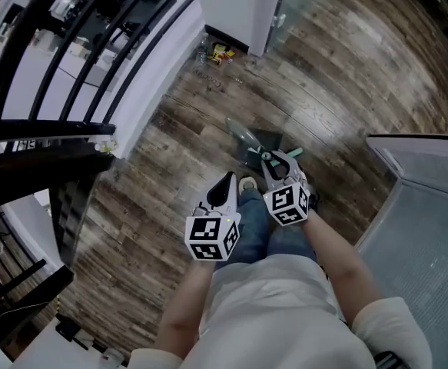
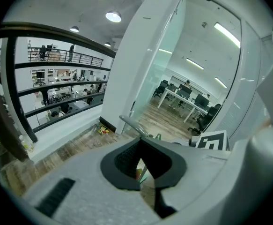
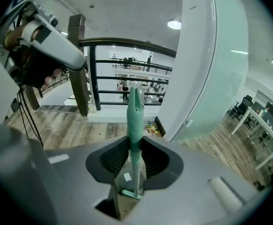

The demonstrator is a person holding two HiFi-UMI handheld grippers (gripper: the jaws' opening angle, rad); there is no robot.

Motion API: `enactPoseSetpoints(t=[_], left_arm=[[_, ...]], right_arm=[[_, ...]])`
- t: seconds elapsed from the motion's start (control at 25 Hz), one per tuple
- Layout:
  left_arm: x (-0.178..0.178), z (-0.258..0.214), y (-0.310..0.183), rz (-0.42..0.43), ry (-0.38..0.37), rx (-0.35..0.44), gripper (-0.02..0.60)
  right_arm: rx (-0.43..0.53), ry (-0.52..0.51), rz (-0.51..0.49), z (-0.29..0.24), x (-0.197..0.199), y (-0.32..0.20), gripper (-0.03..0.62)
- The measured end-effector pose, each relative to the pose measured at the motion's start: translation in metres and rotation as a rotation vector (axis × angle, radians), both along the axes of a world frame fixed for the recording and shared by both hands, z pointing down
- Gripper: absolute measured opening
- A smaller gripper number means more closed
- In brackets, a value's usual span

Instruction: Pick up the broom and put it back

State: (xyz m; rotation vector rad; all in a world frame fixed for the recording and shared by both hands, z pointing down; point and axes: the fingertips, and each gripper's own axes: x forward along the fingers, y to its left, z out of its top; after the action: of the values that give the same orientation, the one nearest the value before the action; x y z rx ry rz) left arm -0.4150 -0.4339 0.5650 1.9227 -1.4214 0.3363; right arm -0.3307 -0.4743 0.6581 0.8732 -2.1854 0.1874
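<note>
Wood floor (image 1: 346, 68) | broom handle (image 3: 135, 116) upright between right gripper (image 3: 136, 144) jaws, clamped

Looks like a big open-plan office, split over a couple of levels. There's wood-plank floor (image 1: 346, 68) all over and a black railing (image 1: 77, 60) running along an open drop, with more floors of workstations (image 2: 66, 90) and the same kind of railings on the far side. Past a frosted glass partition (image 3: 225, 78) there are rows of desks (image 2: 180, 97) with black office chairs (image 2: 206, 118). Round ceiling lights (image 2: 113, 16) and long strip lights (image 2: 227, 33) overhead, plus a white column (image 2: 136, 64).
</note>
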Motion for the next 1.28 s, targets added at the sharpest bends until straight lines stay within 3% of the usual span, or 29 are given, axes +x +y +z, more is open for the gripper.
enactPoseSetpoints(t=[0.48, 1.28], left_arm=[[0.028, -0.017, 0.001, 0.053, -0.003, 0.032, 0.005], [0.1, -0.045, 0.038, 0.108, -0.015, 0.077, 0.005]], right_arm=[[0.024, -0.013, 0.079, -0.017, 0.036, 0.016, 0.094], [0.074, -0.087, 0.266, -0.062, 0.136, 0.056, 0.094]])
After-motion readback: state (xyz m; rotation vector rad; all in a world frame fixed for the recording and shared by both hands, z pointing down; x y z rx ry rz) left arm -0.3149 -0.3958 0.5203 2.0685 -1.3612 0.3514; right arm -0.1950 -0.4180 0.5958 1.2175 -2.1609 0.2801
